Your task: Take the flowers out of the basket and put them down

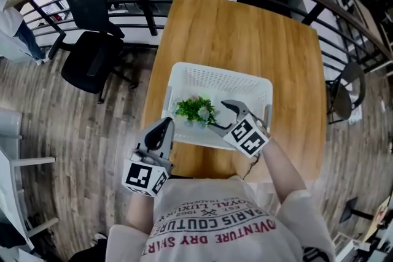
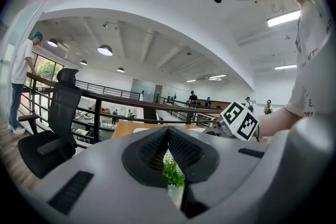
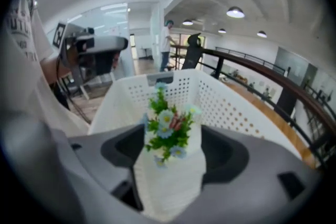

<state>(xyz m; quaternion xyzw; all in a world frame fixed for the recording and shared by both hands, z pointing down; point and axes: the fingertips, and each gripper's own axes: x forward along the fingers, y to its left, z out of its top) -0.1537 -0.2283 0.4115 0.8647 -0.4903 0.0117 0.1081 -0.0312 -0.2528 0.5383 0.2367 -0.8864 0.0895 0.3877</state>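
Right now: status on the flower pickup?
Left gripper shut, empty, beside the basket's near edge. Right gripper open over the basket, jaws aimed at the flowers, not gripping. Flowers lying in basket. No obstruction seen.

Two hand-held grippers, one per arm, carried low in front of the torso.
Left gripper (image 1: 164, 126): jaws together, pads meeting at the tips (image 2: 168, 130); pointed forward and slightly right, its marker cube (image 1: 146, 176) nearest the body; left forearm (image 1: 137, 213) bare, tucked close to the chest. Right gripper (image 1: 225, 115): jaws standing apart (image 3: 168, 165), angled forward and to the left, its marker cube (image 1: 247, 136) behind them; right forearm (image 1: 277, 170) bare, reaching further forward than the left.
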